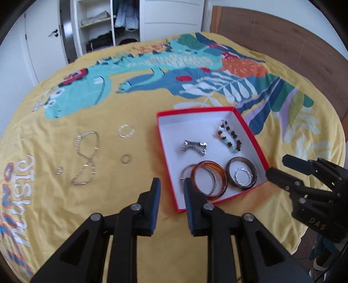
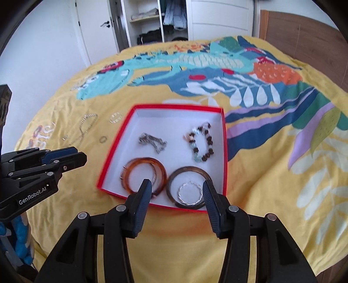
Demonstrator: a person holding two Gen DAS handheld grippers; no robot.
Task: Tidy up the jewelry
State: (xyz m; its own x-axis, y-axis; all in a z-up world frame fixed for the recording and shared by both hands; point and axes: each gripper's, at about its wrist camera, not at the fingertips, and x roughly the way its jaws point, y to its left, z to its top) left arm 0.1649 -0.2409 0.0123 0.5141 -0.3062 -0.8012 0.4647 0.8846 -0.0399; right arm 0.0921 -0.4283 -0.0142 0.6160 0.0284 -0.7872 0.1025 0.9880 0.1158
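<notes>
On the bedspread left of the red box, the silver chain awaits: left gripper and right gripper, both apart and empty, should descend squarely, pinching mid-chain.

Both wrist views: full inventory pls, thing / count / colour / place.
box: 1, red outside, white inside, on the bedspread
amber bangle: 1, orange-brown, box near-left, thin silver rings nested
dark bangle: 1, brown, box near-right
twisted ring bracelet: 1, silver, inside the dark bangle
beaded bracelet: 1, brown and pale blue, box far-right
metal link piece: 1, silver, box middle
chain necklace: 1, silver, bedspread left of box
loose rings: 3, silver, around the necklace
bedspread: 1, yellow, dinosaur print
wardrobe: 1, white, behind, door open
left claw: open, empty
right claw: open, empty
</notes>
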